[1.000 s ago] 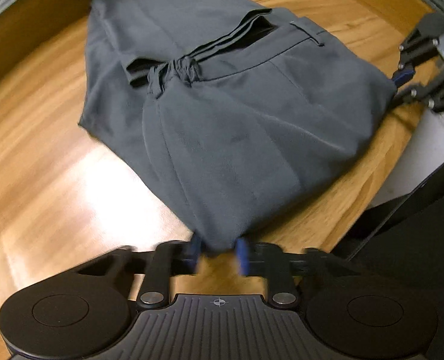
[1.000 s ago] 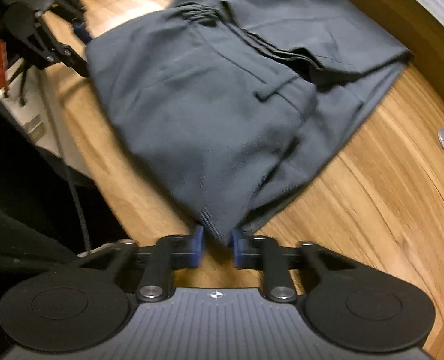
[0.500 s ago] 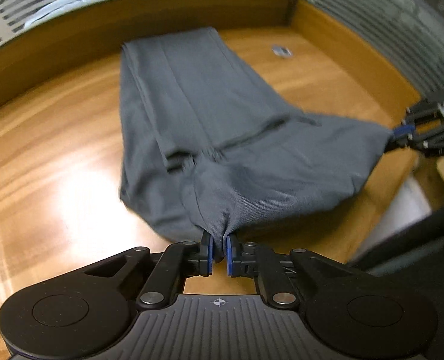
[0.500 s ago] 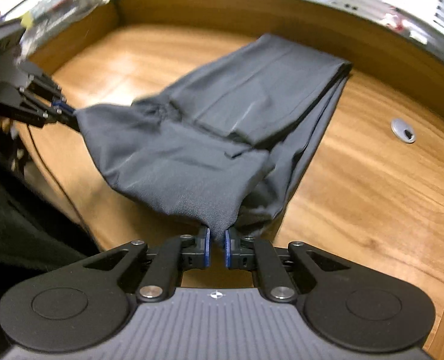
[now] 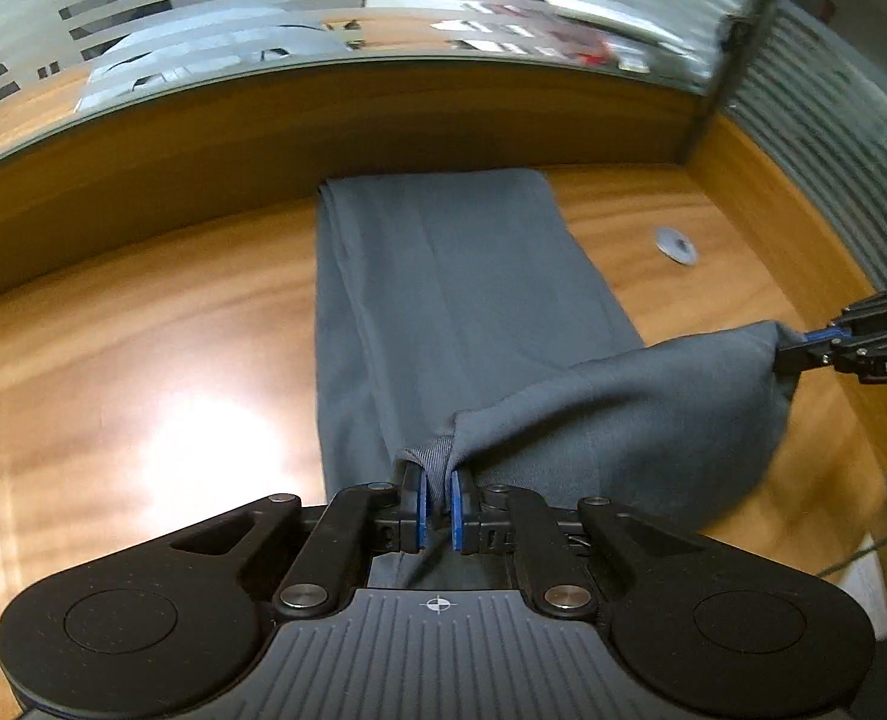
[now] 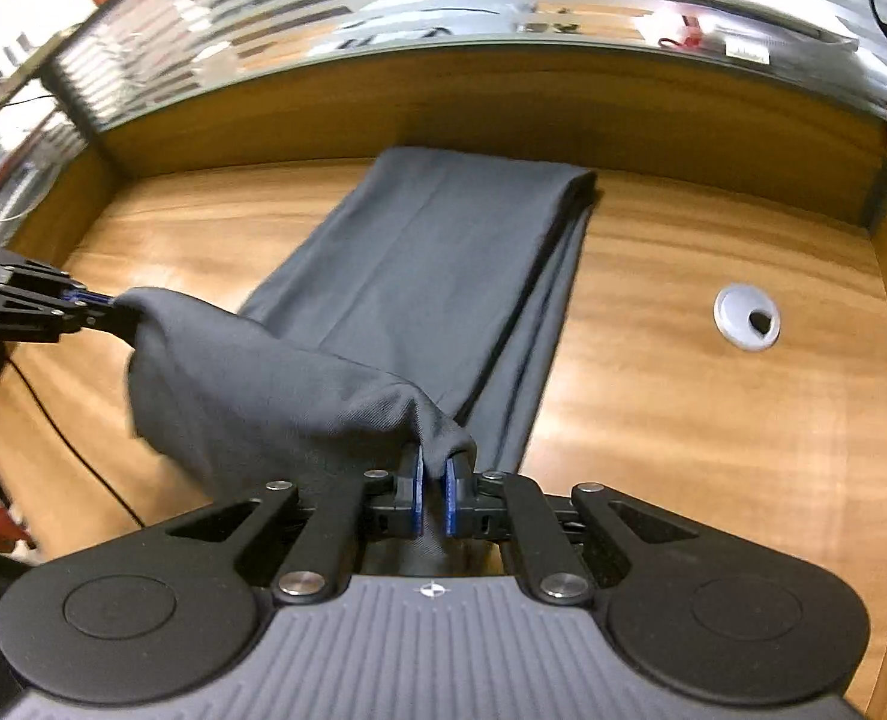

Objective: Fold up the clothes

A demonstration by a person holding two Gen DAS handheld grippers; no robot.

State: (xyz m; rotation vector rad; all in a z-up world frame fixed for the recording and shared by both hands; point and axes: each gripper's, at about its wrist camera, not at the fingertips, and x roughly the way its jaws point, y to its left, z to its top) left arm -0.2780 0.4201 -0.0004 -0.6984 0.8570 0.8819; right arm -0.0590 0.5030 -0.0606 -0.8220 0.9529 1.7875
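Fingers (image 5: pixel 425 501) of my left gripper (image 5: pixel 437 507) pinch one corner of the grey trousers (image 5: pixel 455 300), and my right gripper (image 6: pixel 434 495) has just closed on the other; the far half lies flat on the desk (image 5: pixel 143 360). To fold well, I judge both corners should travel level and land square on the far edge.

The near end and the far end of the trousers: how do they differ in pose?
The near end is lifted and sags, bunched, between the left gripper and right gripper; the far end lies flat and smooth on the table. Both are grey cloth.
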